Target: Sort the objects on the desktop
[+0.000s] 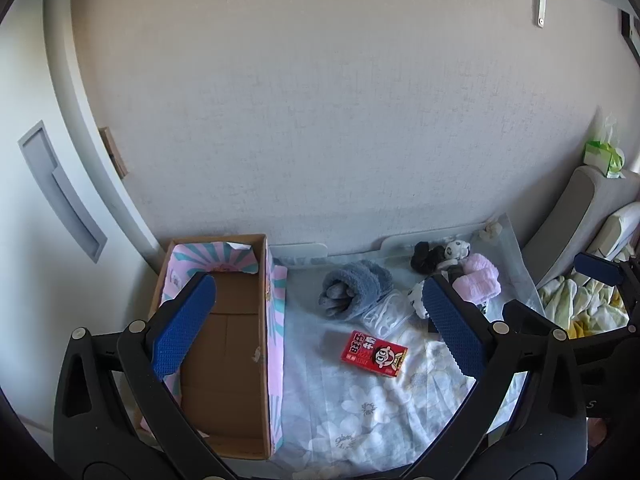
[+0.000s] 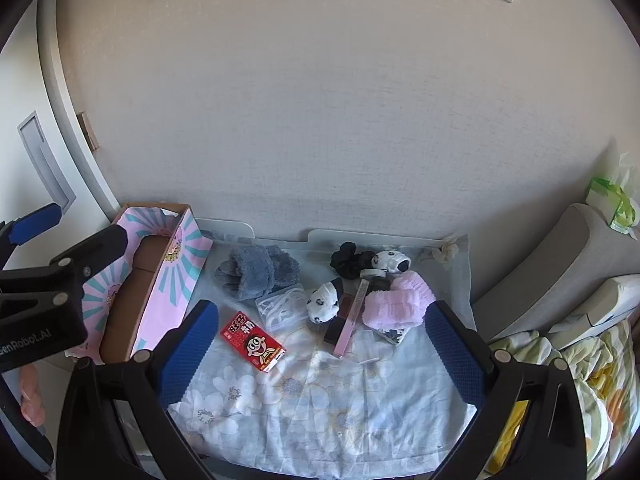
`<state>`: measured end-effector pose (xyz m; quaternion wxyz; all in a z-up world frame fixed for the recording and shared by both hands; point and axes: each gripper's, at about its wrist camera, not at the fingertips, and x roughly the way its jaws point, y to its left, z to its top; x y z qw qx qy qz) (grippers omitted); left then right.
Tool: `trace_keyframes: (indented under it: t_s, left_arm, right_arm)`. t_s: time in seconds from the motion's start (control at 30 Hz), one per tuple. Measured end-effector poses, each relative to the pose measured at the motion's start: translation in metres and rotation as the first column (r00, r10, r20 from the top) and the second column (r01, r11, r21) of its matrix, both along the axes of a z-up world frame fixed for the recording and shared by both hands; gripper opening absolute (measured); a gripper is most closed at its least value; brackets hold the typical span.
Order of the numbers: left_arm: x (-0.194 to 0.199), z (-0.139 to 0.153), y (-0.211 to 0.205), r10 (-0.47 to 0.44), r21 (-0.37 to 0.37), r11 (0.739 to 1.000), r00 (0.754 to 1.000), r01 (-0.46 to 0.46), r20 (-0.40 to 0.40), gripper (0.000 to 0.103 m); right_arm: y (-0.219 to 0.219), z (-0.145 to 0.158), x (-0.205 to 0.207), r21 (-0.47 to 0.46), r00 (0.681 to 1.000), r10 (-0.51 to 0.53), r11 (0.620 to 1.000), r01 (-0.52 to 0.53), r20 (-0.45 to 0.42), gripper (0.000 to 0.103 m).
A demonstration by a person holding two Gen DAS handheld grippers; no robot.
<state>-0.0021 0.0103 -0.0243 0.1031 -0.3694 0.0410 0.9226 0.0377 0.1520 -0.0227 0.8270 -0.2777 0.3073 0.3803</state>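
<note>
On the flower-print cloth (image 2: pixel 320 396) covering the counter lie a red milk carton (image 2: pixel 252 341) with a cartoon face, flat near the front, and behind it a grey fluffy slipper (image 2: pixel 256 274), a clear plastic box (image 2: pixel 280 306), two spotted plush toys (image 2: pixel 326 302), a black scrunchie (image 2: pixel 350 260), a pink stick (image 2: pixel 354 308) and a pink fluffy slipper (image 2: pixel 398 300). A cardboard box (image 1: pixel 224 344) with pink patterned flaps stands open at the left edge. The left gripper (image 1: pixel 316 328) hovers over the box and cloth, the right gripper (image 2: pixel 320 352) above the cloth; both jaws are spread wide, holding nothing.
</note>
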Motion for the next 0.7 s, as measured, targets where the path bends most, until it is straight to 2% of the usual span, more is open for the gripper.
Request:
trace_keyframes:
  t_s: [0.7]
  left_arm:
    - [0.0050,-0.0015,0.0067,0.000,0.012,1.000,1.000,0.000,0.002,0.103]
  right_arm:
    - [0.0018,-0.0004,-0.0014,0.003,0.999,-0.040,0.999,0.040,-0.005,0.103]
